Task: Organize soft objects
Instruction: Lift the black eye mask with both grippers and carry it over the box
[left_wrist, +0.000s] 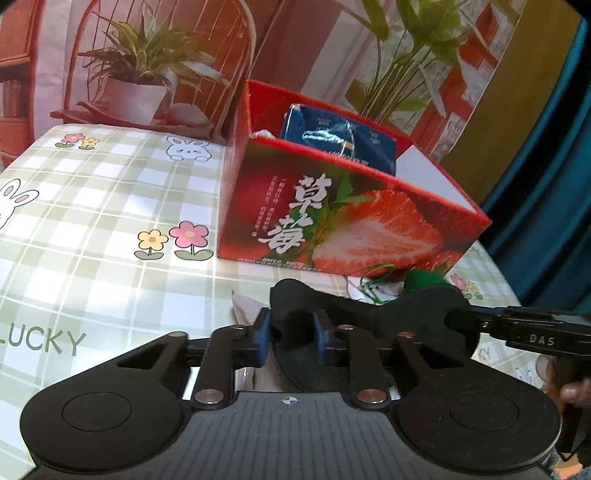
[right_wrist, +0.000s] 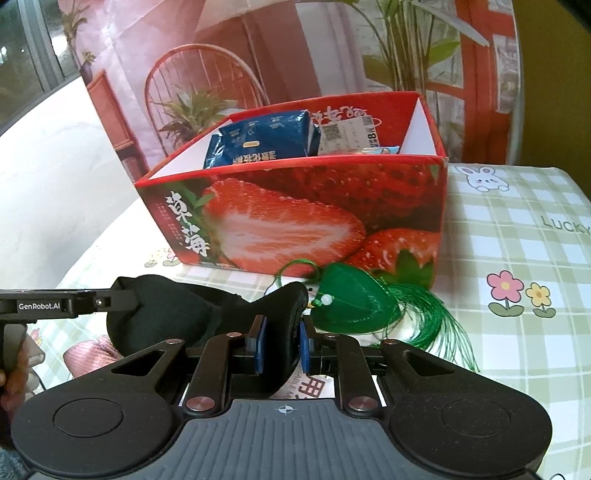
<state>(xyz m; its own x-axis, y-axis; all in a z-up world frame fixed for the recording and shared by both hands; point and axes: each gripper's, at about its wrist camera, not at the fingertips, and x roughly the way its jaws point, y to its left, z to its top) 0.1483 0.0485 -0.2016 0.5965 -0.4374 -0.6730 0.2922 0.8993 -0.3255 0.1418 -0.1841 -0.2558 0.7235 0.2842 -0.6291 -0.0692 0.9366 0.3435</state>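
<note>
Both grippers are holding one black eye mask (left_wrist: 354, 317) between them, just above the worktop (left_wrist: 103, 206) and in front of the strawberry box (left_wrist: 343, 218). The left gripper (left_wrist: 291, 338) is pinching one lobe of the mask, its blue pads pressing the fabric from both sides. The right gripper (right_wrist: 280, 349) is pinching the other lobe in the same way, jaws nearly together on the cloth. In the left wrist view the right gripper is reaching in from the right edge onto the mask's far end. A green tasselled ornament (right_wrist: 354, 299) is lying on the checked cloth just beside the mask and touching the box's front. A blue packet (right_wrist: 266, 138) is sitting inside the box, leaning against a paper-labelled pack (right_wrist: 347, 136). Something pink (right_wrist: 92, 354) is lying under the mask's left end.
</note>
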